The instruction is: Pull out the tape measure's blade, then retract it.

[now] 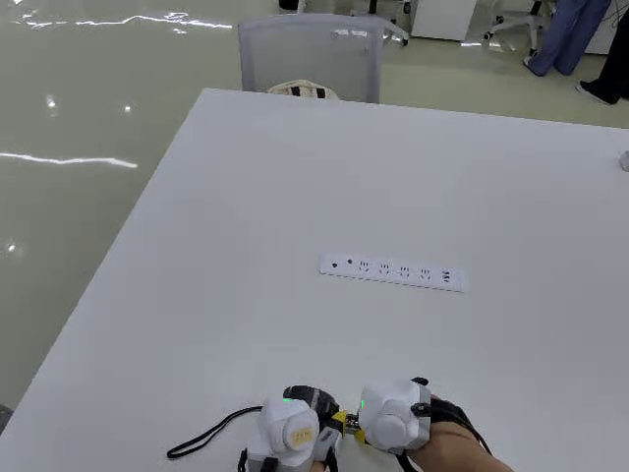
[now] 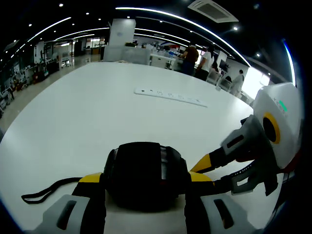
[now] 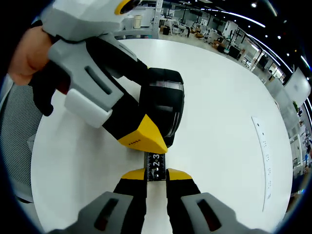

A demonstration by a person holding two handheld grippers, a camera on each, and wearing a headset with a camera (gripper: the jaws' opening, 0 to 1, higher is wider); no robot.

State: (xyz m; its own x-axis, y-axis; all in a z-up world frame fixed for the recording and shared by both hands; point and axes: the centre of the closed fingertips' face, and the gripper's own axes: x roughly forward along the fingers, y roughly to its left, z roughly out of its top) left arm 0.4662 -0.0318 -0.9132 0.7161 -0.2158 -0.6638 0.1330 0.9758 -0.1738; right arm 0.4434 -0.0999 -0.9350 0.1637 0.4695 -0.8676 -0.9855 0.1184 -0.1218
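A black tape measure (image 2: 145, 173) sits on the white table (image 1: 295, 197) at its near edge, and my left gripper (image 2: 146, 178) is shut on its case, one yellow-tipped jaw on each side. Its black wrist strap (image 1: 204, 440) trails to the left. A short length of blade (image 3: 156, 165) with printed numbers sticks out of the case (image 3: 165, 105). My right gripper (image 3: 156, 174) is shut on that blade, close to the case. In the head view the left gripper (image 1: 313, 418) and the right gripper (image 1: 352, 425) sit tip to tip at the bottom edge.
A white power strip (image 1: 391, 272) lies flat in the middle of the table. A grey chair (image 1: 310, 54) stands at the far edge. Several people (image 2: 195, 58) stand in the background, away from the table.
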